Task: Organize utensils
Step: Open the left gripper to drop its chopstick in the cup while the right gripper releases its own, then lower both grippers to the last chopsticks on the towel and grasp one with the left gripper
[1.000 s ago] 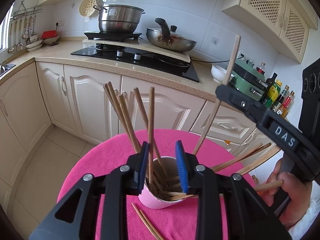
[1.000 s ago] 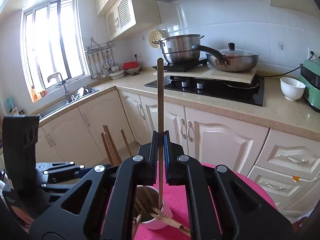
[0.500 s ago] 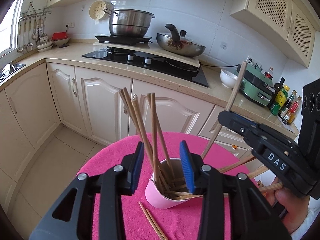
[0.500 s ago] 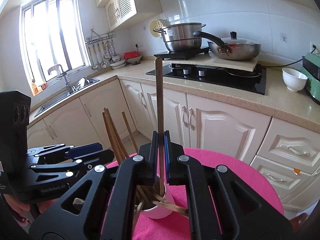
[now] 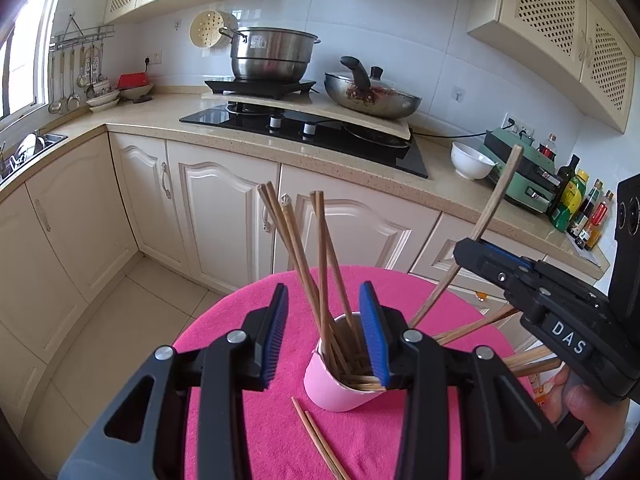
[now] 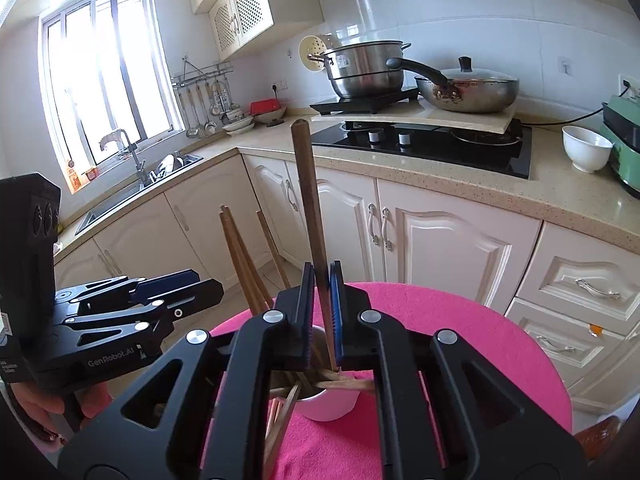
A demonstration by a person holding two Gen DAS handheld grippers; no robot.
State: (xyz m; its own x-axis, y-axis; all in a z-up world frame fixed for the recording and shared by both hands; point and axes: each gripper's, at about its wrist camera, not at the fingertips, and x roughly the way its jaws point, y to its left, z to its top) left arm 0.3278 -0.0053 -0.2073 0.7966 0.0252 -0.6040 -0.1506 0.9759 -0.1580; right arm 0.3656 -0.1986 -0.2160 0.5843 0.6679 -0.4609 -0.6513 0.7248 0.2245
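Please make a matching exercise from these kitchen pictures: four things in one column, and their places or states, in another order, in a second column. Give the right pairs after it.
Things:
1. right gripper
2. left gripper
3. white bowl
4. loose chopstick pair

Places or states:
A. lying on the pink cloth
B. standing on the countertop
C. open, empty
D. shut on one chopstick

Pairs: 1-D, 2-C, 3-B, 4-A

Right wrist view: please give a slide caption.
Right gripper holds one chopstick upright above the cup.
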